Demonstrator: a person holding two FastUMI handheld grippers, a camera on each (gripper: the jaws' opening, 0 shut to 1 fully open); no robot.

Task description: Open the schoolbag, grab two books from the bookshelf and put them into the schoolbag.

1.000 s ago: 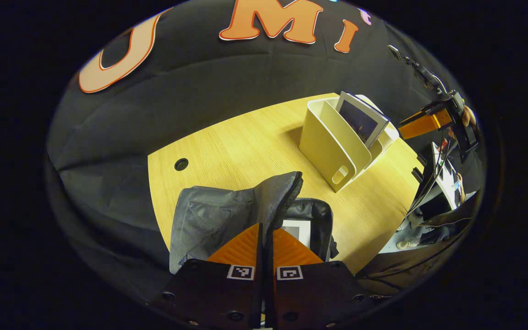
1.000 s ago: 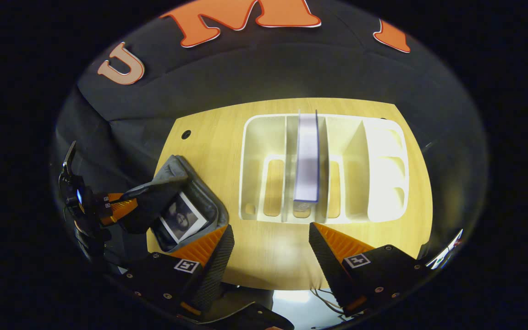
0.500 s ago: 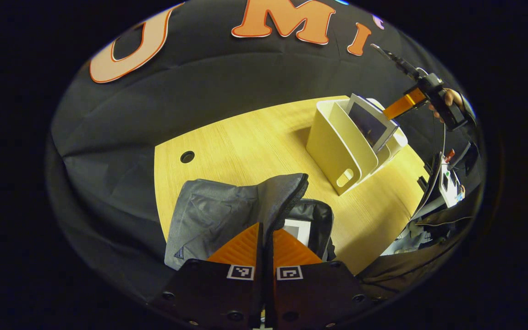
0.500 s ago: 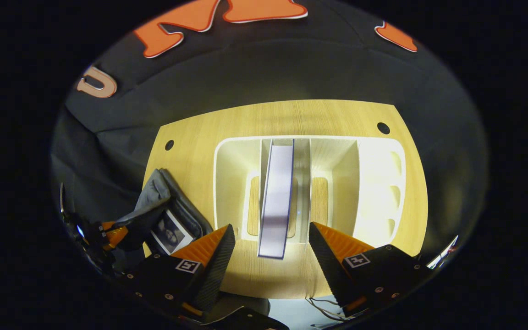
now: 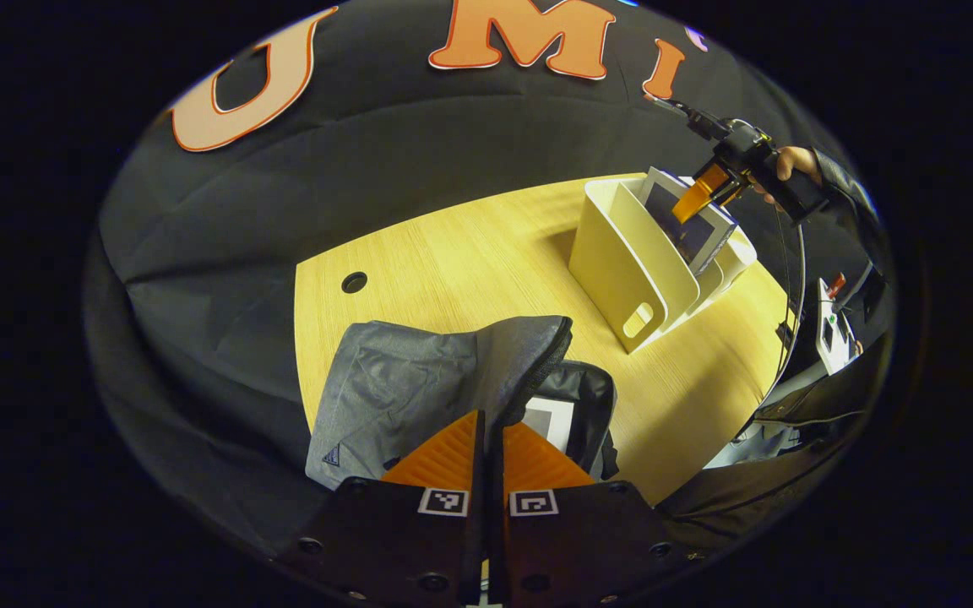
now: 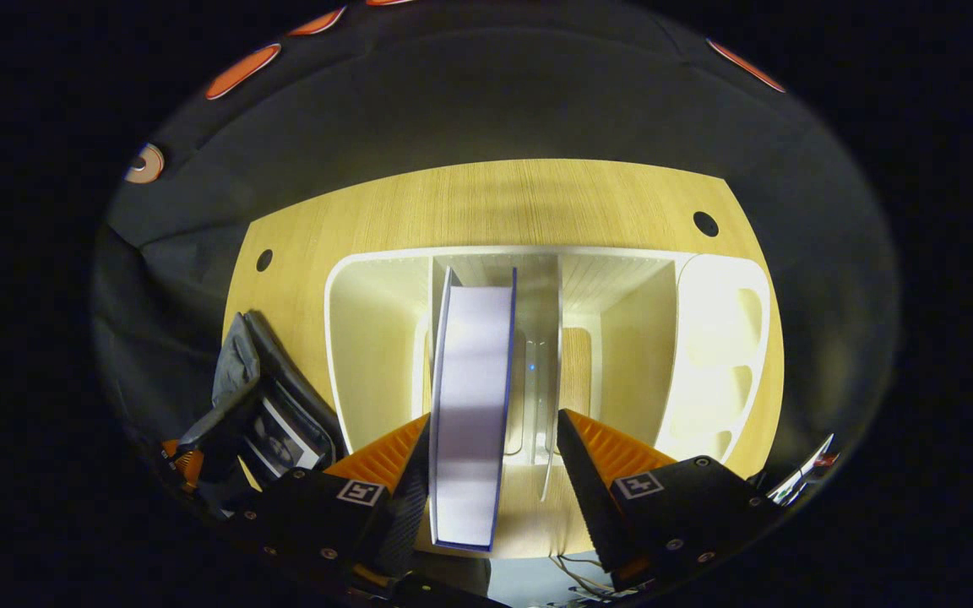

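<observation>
Fingers of our right gripper stood spread on either side of the upright book in the cream bookshelf, with the book's top edge between them; its left face lay against or very near the left finger, while a clear gap remained at the right one, so nothing was gripped yet. We judged this straddle was chosen so that one squeeze would catch the book by its thin edge and let it lift straight out of its slot between the dividers.

Our left gripper had its fingers clenched on the flap of the grey schoolbag, holding it up so the mouth stayed wide for loading. Inside the bag we saw what appeared to be a book already, though only a white-bordered corner showed.

From that side, the right gripper hung over the bookshelf, which stood on the wooden tabletop well apart from the bag, with a hand behind it.
</observation>
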